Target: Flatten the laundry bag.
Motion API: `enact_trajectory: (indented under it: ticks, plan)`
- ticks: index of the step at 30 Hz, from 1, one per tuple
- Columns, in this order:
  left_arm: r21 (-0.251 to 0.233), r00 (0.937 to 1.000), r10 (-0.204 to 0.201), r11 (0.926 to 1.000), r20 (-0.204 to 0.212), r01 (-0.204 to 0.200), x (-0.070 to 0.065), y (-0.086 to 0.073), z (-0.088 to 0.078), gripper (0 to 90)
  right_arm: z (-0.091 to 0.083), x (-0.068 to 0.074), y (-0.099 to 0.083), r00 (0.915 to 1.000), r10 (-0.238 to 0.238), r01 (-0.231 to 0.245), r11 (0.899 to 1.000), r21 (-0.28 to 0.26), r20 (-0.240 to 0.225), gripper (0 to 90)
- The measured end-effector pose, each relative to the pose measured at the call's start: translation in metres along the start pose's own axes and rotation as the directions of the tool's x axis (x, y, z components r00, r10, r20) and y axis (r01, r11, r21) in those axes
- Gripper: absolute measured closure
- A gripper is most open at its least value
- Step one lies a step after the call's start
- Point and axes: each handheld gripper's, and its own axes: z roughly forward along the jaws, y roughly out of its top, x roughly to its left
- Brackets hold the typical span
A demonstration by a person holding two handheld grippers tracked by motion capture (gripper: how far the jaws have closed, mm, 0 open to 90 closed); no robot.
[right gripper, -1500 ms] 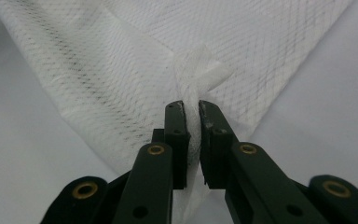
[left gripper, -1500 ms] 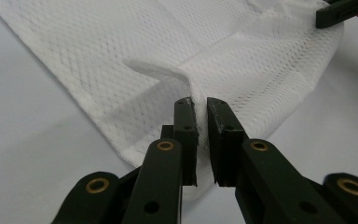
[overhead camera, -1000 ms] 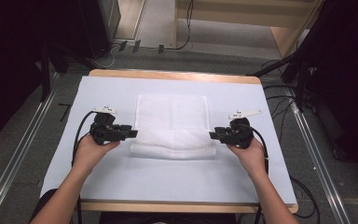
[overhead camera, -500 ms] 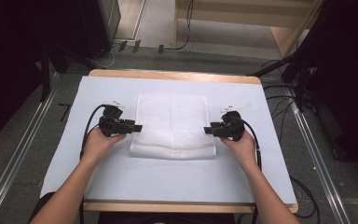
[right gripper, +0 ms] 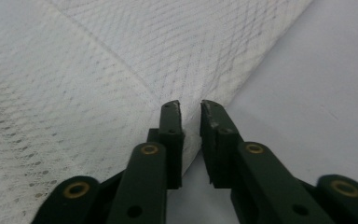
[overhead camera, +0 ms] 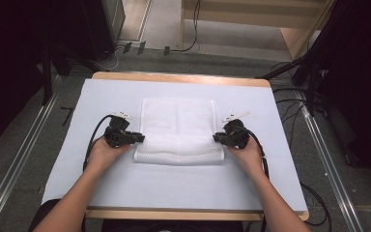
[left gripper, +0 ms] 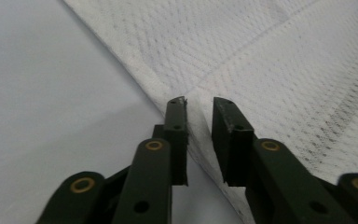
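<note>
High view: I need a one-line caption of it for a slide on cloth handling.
A person's left gripper and right gripper meet opposite side edges of a folded white mesh cloth on a pale table cover.

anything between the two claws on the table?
Yes: the folded white cloth spans the gap from left claw to right claw in the high view.

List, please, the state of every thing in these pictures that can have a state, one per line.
White textured folded cloth: lies flat on the table, folded, not lifted.
Left black two-jaw gripper: fingers slightly apart at the cloth's left edge; not closed on it.
Right black two-jaw gripper: fingers slightly apart at the cloth's right edge; not closed on it.
Pale blue-white table cover: spread flat.
</note>
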Motion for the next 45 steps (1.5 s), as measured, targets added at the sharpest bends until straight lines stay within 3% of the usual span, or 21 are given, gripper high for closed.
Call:
enact_trajectory:
  ticks: [2,6,14,16,22,27,30,37,38,41,45]
  plan:
    - [0.003,1.0,0.003,1.0,-0.003,-0.003,0.0,0.0,0.0,84.2,0.0,0.001,0.001,1.0,0.005,-0.005,1.0,0.006,-0.003,85.4]
    - [-0.006,1.0,0.005,1.0,-0.001,-0.005,0.0,0.001,-0.004,89.0,-0.004,-0.002,0.002,0.9996,0.026,-0.026,1.0,0.001,-0.013,85.9]
    - [-0.046,0.9999,0.008,0.9989,0.013,-0.007,-0.003,0.004,-0.015,89.9,-0.015,-0.002,0.003,0.9983,0.046,-0.048,0.998,-0.039,-0.036,85.4]
    - [-0.066,0.9998,0.011,0.9978,0.015,-0.01,-0.004,0.003,-0.019,89.9,-0.02,-0.003,0.004,0.9975,0.05,-0.053,0.996,-0.073,-0.05,82.8]
    - [-0.076,0.9996,0.012,0.997,0.025,-0.01,-0.006,0.003,-0.025,89.9,-0.022,-0.003,0.006,0.9952,0.063,-0.068,0.996,-0.06,-0.074,89.4]
    - [-0.093,0.9989,0.018,0.9956,0.043,-0.014,-0.009,0.004,-0.033,89.8,-0.031,0.0,0.009,0.9942,0.057,-0.066,0.994,-0.093,-0.091,89.3]
    - [-0.095,0.9971,0.041,0.9949,0.064,-0.035,-0.016,0.005,-0.047,89.4,-0.046,0.007,0.007,0.993,0.039,-0.052,0.992,-0.117,-0.112,89.0]
    - [-0.087,0.9955,0.068,0.9943,0.066,-0.062,-0.028,-0.005,-0.064,90.0,-0.059,0.021,0.002,0.9892,0.014,-0.031,0.994,-0.109,-0.146,89.1]
    - [-0.088,0.9943,0.071,0.994,0.079,-0.064,-0.029,-0.007,-0.065,90.0,-0.061,0.024,0.001,0.9893,0.005,-0.021,0.993,-0.112,-0.146,89.1]
    - [-0.08,0.9948,0.078,0.9941,0.066,-0.072,-0.03,-0.008,-0.064,90.0,-0.067,0.029,-0.003,0.9875,-0.001,-0.019,0.992,-0.125,-0.158,89.2]
    - [-0.091,0.9969,0.059,0.9944,0.052,-0.054,-0.029,-0.002,-0.062,90.0,-0.072,0.034,-0.005,0.9798,-0.002,-0.027,0.99,-0.139,-0.2,89.2]
